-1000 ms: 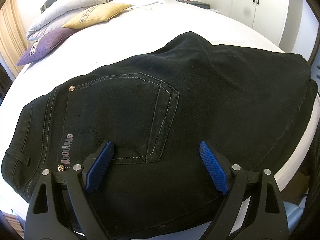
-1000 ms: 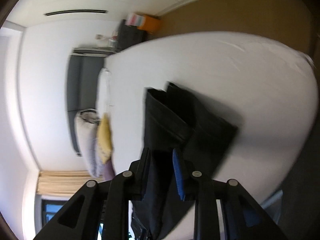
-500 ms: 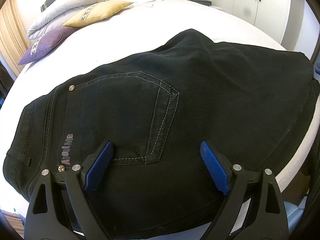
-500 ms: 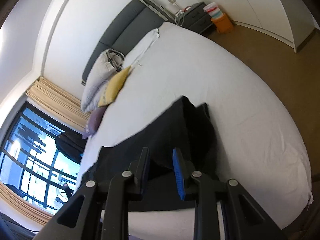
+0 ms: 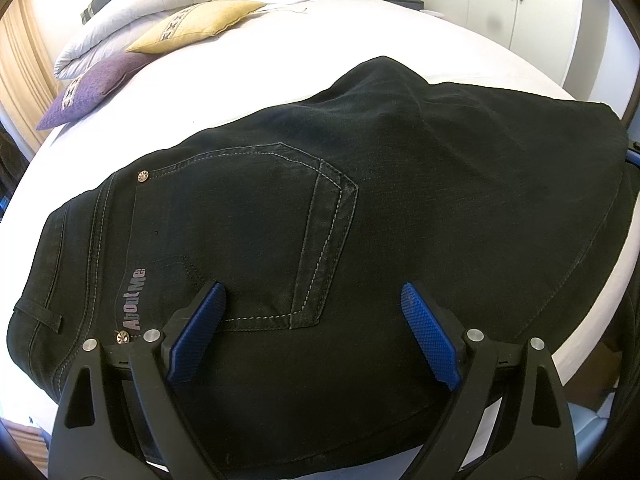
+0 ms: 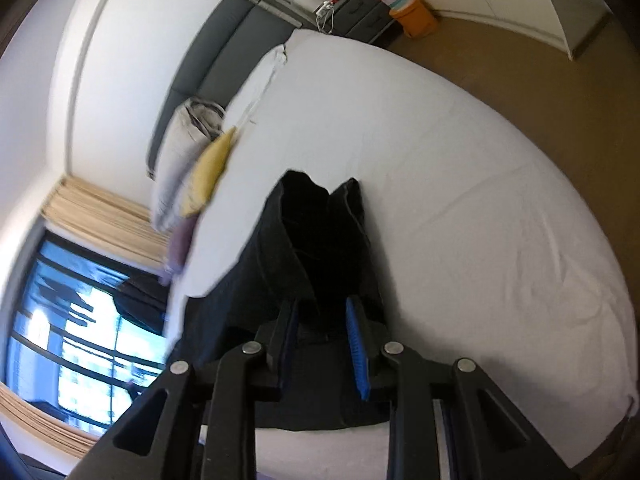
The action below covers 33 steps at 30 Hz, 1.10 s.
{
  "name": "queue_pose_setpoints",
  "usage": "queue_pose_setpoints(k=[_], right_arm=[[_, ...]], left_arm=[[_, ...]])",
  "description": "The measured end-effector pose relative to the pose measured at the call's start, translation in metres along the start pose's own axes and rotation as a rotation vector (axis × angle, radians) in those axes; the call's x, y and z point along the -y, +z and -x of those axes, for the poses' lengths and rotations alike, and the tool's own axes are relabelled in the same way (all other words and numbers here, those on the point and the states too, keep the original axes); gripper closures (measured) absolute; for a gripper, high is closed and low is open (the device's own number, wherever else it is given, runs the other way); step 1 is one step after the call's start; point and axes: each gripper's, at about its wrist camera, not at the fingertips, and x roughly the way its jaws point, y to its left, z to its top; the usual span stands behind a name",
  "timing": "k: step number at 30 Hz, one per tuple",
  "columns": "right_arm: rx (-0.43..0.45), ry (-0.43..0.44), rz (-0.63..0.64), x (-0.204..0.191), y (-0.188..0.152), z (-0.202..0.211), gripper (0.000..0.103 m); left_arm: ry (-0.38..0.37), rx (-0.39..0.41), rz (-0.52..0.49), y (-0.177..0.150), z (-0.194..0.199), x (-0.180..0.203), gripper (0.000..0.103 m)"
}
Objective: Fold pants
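Black jeans [image 5: 360, 220]: lay folded on the white bed [image 5: 280, 60], back pocket [image 5: 248, 232] up, waistband toward the left of the left wrist view. Left gripper [image 5: 312, 300]: jaws wide, poised over the seat of the jeans, nothing between them. Right gripper [image 6: 322, 312]: jaws narrow, blue pads [image 6: 357, 344] apart, over the dark cloth; whether they pinched it could not be told. Yellow cushion [image 5: 196, 24] and purple cushion [image 5: 92, 88]: near the headboard, well apart from the jeans.
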Motion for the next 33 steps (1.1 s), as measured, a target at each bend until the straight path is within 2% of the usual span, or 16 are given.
queue_pose_setpoints(k=[3, 10, 11, 13, 14, 17, 21, 28, 31, 33], right_arm=[[-0.035, 0.019, 0.033, 0.000, -0.002, -0.005, 0.064], [-0.057, 0.079, 0.039, 0.000, 0.009, -0.015, 0.063], [-0.071, 0.086, 0.054, -0.002, 0.009, -0.018, 0.064], [-0.100, 0.075, 0.107, -0.010, 0.007, -0.023, 0.077], [-0.109, 0.062, 0.128, -0.015, 0.005, -0.026, 0.087], [-0.089, 0.027, 0.176, -0.025, 0.000, -0.024, 0.095], [-0.031, 0.015, 0.158, -0.034, 0.000, -0.010, 0.096], [0.046, -0.023, 0.149, -0.085, 0.010, 0.029, 0.096], [0.039, -0.063, 0.144, -0.090, 0.014, 0.035, 0.096], [0.008, -0.127, 0.117, -0.077, 0.013, 0.029, 0.097]], left_arm=[[0.000, 0.000, 0.000, 0.000, 0.000, 0.000, 0.013], [0.001, -0.004, -0.001, 0.000, 0.000, 0.000, 0.012], [0.001, -0.004, 0.000, 0.000, 0.000, 0.000, 0.012], [0.001, -0.004, 0.001, 0.000, 0.000, 0.000, 0.012], [0.001, -0.003, 0.001, 0.000, 0.000, 0.000, 0.012], [0.001, -0.003, 0.000, 0.000, 0.000, 0.000, 0.012], [0.001, -0.004, -0.002, 0.000, 0.000, 0.000, 0.012], [0.009, -0.014, -0.014, 0.003, -0.001, 0.001, 0.009], [0.011, -0.019, -0.019, 0.005, -0.001, 0.003, 0.006], [0.012, -0.018, -0.017, 0.006, -0.001, 0.004, 0.005]])
